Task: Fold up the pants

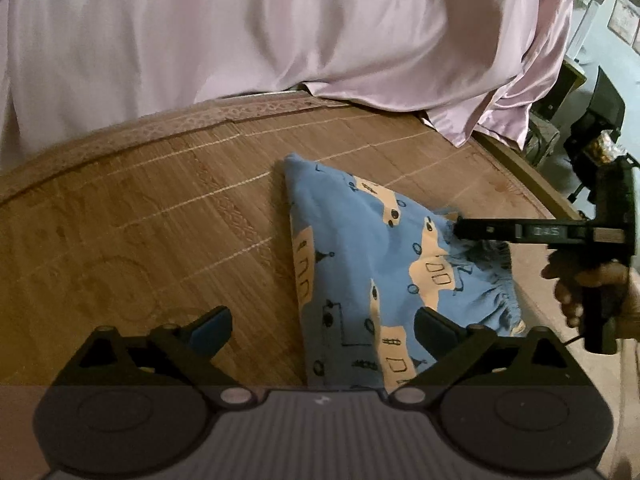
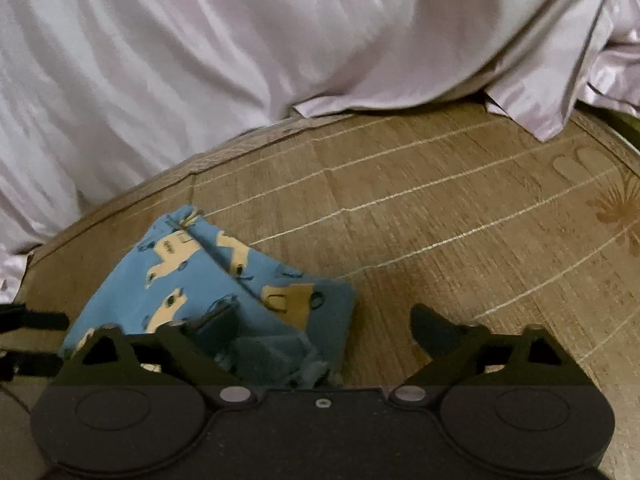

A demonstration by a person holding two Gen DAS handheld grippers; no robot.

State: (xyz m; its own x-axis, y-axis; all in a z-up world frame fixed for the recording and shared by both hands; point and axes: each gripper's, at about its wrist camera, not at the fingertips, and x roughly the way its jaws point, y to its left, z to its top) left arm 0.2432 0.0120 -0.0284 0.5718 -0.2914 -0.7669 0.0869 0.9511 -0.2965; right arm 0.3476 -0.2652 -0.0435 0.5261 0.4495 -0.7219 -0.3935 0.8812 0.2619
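Left gripper (image 1: pixel 323 330) nearest, jaws spread, empty above pants (image 1: pixel 360 272). Right gripper (image 2: pixel 326 330) likewise spread at waistband side. Pants folded small on bamboo mat (image 2: pixel 440 208). Likely final step: tidy or release.

pants (image 2: pixel 208 280) near edge hidden behind right tool (image 2: pixel 324 332), waistband blurred
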